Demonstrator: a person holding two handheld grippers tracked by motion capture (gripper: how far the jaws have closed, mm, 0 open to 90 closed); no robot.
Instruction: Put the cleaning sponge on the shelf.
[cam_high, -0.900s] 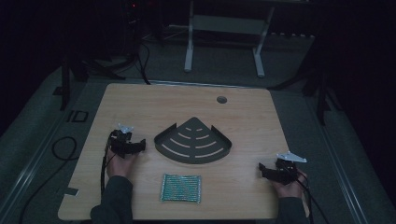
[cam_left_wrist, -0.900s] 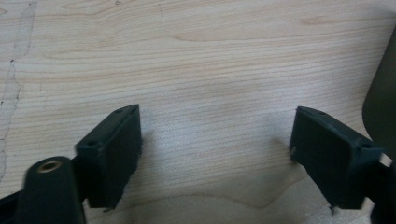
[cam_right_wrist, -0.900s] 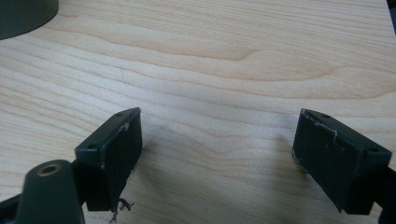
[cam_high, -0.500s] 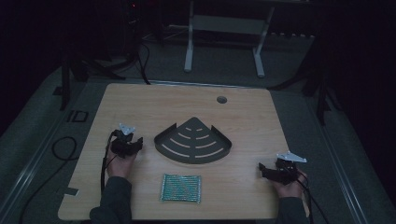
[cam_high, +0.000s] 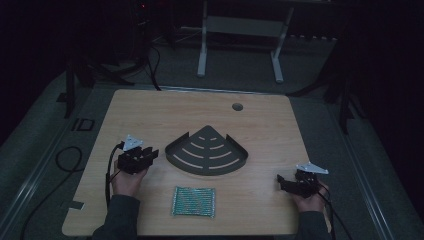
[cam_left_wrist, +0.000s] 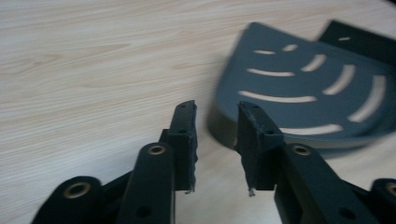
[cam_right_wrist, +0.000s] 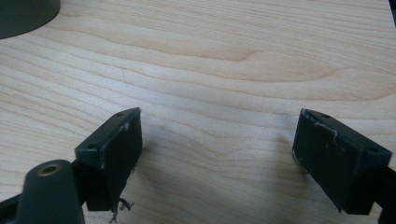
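A dark grey fan-shaped tray (cam_high: 207, 150) with curved slots lies at the middle of the wooden table (cam_high: 150, 110). A green woven mat (cam_high: 194, 201) lies flat in front of it, near the table's front edge. My left gripper (cam_high: 150, 155) rests low at the left with its jaws pointing at the tray. In the left gripper view the left gripper (cam_left_wrist: 217, 109) is open, with bare wood in the gap and the tray's (cam_left_wrist: 308, 98) curved rim just beyond. My right gripper (cam_high: 282, 181) sits at the front right. In its own view the right gripper (cam_right_wrist: 219, 116) is wide open over bare wood.
A round hole (cam_high: 237, 106) pierces the table near its far edge. A white metal stand (cam_high: 240, 30) is on the floor behind the table. A black cable (cam_high: 65, 160) loops on the floor at the left. The tray's edge (cam_right_wrist: 23, 14) shows at the right gripper view's top left.
My left gripper has shifted slightly toward the front edge, its jaws still toward the tray. The right gripper, tray and mat have kept still.
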